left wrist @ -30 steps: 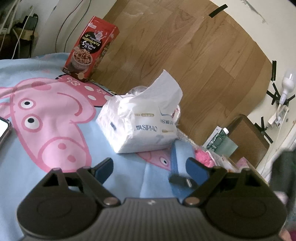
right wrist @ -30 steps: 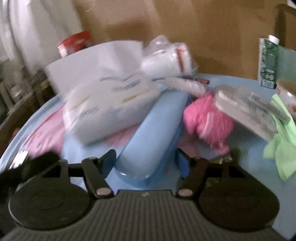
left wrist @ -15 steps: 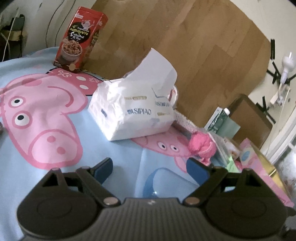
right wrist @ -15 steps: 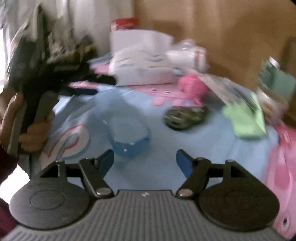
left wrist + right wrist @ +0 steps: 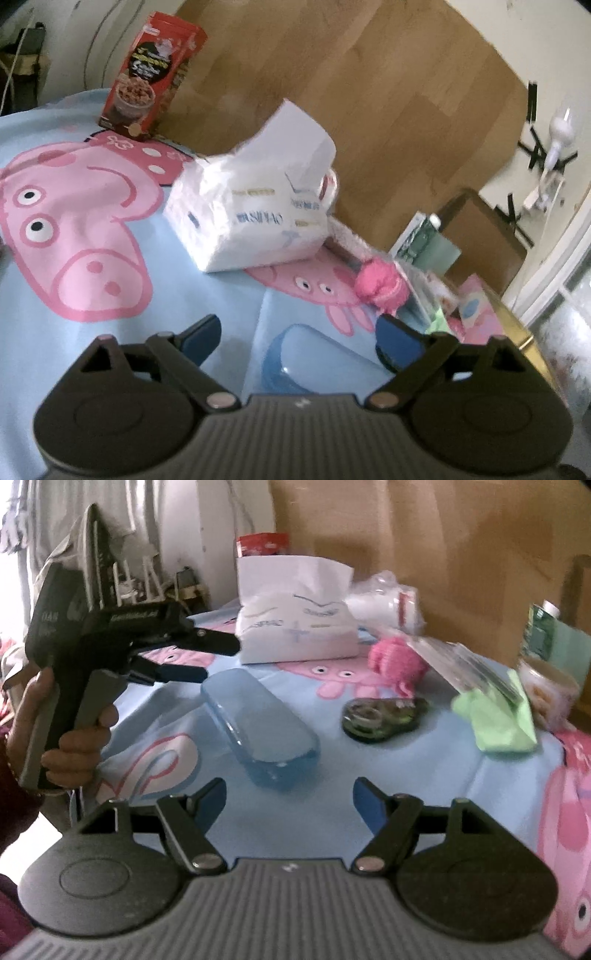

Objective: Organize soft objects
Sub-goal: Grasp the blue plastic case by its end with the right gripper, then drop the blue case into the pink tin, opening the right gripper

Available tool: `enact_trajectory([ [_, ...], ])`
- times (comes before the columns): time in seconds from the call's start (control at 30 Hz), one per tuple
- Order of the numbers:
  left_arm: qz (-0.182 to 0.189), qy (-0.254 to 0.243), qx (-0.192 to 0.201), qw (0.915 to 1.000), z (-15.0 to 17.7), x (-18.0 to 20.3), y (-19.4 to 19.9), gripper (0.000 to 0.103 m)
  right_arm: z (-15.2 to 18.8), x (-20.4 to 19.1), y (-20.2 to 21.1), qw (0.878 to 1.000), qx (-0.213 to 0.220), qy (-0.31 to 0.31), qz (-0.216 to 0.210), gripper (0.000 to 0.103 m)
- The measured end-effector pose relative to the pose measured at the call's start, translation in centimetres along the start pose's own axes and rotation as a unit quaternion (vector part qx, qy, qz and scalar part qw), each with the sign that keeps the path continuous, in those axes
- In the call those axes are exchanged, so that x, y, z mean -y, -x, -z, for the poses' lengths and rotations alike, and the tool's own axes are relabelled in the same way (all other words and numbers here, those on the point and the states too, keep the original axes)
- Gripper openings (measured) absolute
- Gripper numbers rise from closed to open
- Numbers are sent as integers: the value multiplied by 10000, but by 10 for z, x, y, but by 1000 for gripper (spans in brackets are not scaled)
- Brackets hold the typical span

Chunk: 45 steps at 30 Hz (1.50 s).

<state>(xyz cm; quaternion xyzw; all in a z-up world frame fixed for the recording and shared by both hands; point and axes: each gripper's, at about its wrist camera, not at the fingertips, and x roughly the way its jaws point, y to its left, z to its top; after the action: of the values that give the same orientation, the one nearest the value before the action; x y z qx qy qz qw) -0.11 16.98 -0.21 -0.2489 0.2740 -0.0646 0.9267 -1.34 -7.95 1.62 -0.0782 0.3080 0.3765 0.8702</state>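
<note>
A white tissue pack (image 5: 255,218) (image 5: 295,627) lies on the blue cartoon-pig cloth (image 5: 74,295). A pink fluffy ball (image 5: 380,288) (image 5: 399,661) sits to its right. A green cloth (image 5: 498,720) lies at the right in the right wrist view. A clear blue case (image 5: 258,723) (image 5: 317,365) lies on the cloth in front of both grippers. My left gripper (image 5: 295,336) is open and empty just above the case; it shows hand-held in the right wrist view (image 5: 207,657). My right gripper (image 5: 290,801) is open and empty, just short of the case.
A red cereal box (image 5: 151,74) stands at the far edge by the wooden headboard (image 5: 369,92). A dark tape dispenser (image 5: 384,716), a plastic packet (image 5: 465,664), a white cup (image 5: 546,690), a green carton (image 5: 546,631) and a wrapped white roll (image 5: 384,605) lie around.
My right gripper let go of the blue case, which now lies on the cloth, and drew back from it. My left gripper shifted slightly, still open.
</note>
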Motion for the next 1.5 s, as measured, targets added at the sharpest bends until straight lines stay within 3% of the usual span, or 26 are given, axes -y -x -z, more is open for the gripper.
enact_trajectory([
  [0.03,43,-45,-120,9999,1,3,-4,69,-2,0,-4,10000,-6,21,-5,78],
  [0.07,95,-96,-317,9994,3,7,-9,63,-3,-1,-9,10000,-8,27,-48,76],
  [0.1,126,-101,-406,9990,6,10,-13,64,-4,-1,-14,9999,-21,25,-123,73],
  [0.13,136,-39,-420,9990,8,13,-13,63,-4,-1,-16,10000,-35,35,-60,61],
  [0.23,27,-127,-423,9990,8,30,-12,62,0,0,-9,10000,40,42,40,61],
  [0.37,443,-385,-523,9969,-1,70,-23,62,10,10,29,9978,478,-25,456,61],
  [0.47,774,-860,-592,9915,-9,123,-44,62,18,23,60,9916,812,-169,995,61],
  [0.63,1473,-1710,-649,9720,-13,232,-85,62,35,59,114,9671,1277,-433,2158,61],
  [0.77,1891,-2131,-709,9559,0,312,-120,62,49,102,152,9452,1425,-742,2841,61],
  [0.87,2057,-2335,-751,9474,14,360,-142,62,61,130,168,9305,1401,-868,3272,61],
  [0.97,1992,-2496,-934,9430,31,389,-162,72,73,160,172,9079,1266,-1120,3836,62],
  [1.03,1921,-2582,-1017,9413,41,394,-167,71,81,171,179,8966,1453,-1343,3962,70],
  [1.1,1949,-2551,-1045,9413,45,384,-162,72,86,175,185,8879,1518,-1468,4086,70],
  [1.2,1936,-2484,-1006,9438,42,359,-149,72,89,170,192,8865,1697,-1641,3980,70],
  [1.33,1649,-2451,-857,9515,36,298,-115,76,81,159,185,9018,1917,-1664,3498,69],
  [1.5,844,-2160,-621,9707,30,201,-77,76,53,132,152,9374,1933,-1431,2518,65],
])
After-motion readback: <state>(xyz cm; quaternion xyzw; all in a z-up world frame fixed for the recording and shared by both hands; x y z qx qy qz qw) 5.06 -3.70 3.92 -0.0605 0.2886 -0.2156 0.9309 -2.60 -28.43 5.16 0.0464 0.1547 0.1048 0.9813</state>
